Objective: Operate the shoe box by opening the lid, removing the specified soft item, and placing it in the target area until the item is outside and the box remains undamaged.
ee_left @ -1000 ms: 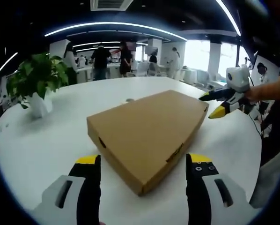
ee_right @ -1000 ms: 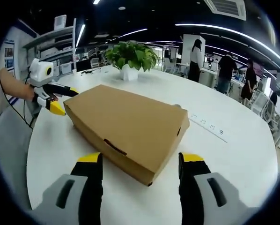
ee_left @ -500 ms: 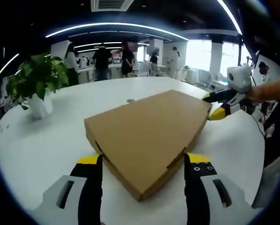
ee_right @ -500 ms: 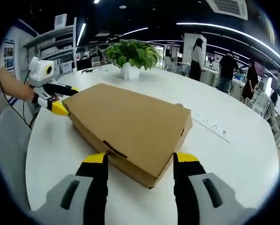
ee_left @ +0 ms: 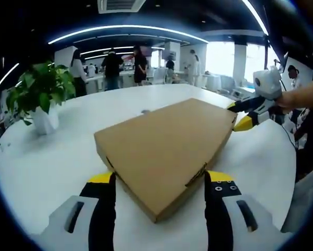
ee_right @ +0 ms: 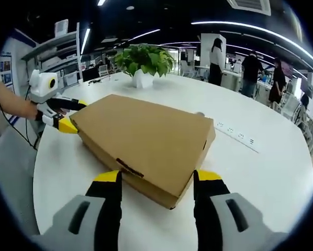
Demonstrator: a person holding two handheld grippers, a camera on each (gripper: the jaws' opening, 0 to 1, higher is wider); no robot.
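Open-plan office, by every sign: long strip lights [ee_left: 130, 29] curving across a dark ceiling, people [ee_right: 218, 60] standing among desks in the background. Big round white counter [ee_right: 261, 178] with a built-in socket strip [ee_right: 235, 135], potted plant [ee_left: 38, 94] on top, shelving [ee_right: 62, 55] along one wall.

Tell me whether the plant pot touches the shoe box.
Apart. The left gripper view shows bare white table between the plant pot and the shoe box.

- One brown cardboard shoe box [ee_left: 164, 149] [ee_right: 143, 138], lid shut, straight ahead of both tools.
- Two grippers: the left gripper [ee_left: 159, 180] [ee_right: 67, 112] at one corner, the right gripper [ee_right: 156, 178] [ee_left: 239, 114] at the opposite corner.
- One potted plant [ee_left: 38, 94] [ee_right: 144, 61] beyond the box.
- One white round table [ee_left: 52, 157] [ee_right: 261, 172].
- One power strip [ee_right: 235, 137], right of the right gripper's jaws.
- Several people standing far behind; exact number unclear.
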